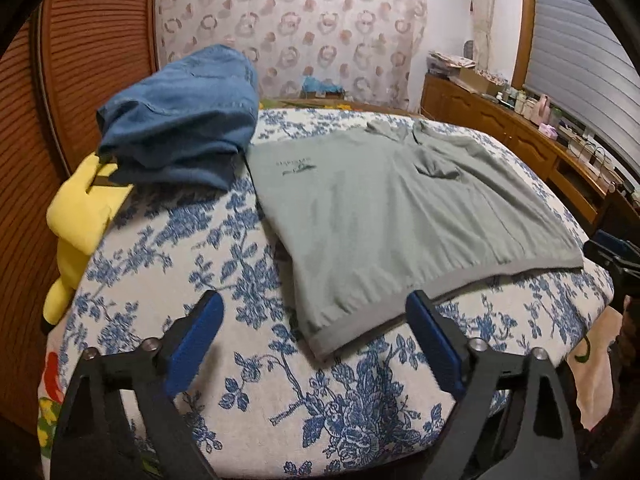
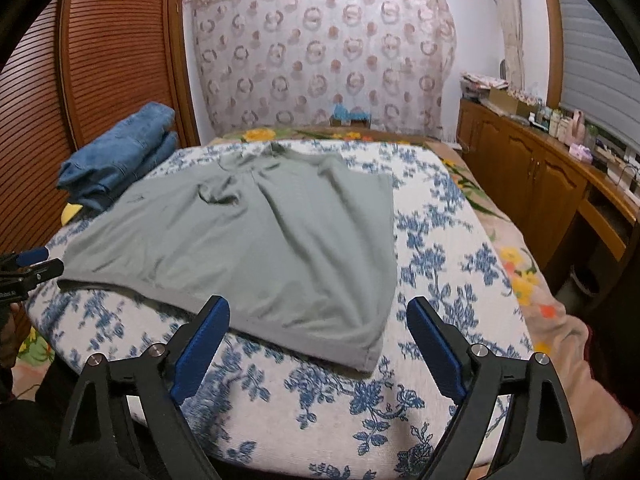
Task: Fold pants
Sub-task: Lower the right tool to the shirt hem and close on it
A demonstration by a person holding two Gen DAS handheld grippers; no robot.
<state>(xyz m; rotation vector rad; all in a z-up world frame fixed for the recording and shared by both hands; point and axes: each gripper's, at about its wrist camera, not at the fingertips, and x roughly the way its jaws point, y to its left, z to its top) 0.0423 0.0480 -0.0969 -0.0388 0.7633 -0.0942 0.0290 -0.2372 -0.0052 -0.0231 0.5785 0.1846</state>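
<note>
A grey-green garment lies spread flat on a blue-and-white floral cover. Its banded hem faces me. My left gripper is open just above the hem's near left corner, which lies between the blue fingers without touching the pads. My right gripper is open over the hem's near right corner, and nothing is pressed between its pads. Each gripper shows at the edge of the other's view: the right gripper and the left gripper.
A folded stack of blue denim sits at the back left, partly on a yellow plush. A slatted wooden door stands to the left. Wooden cabinets topped with clutter line the right wall.
</note>
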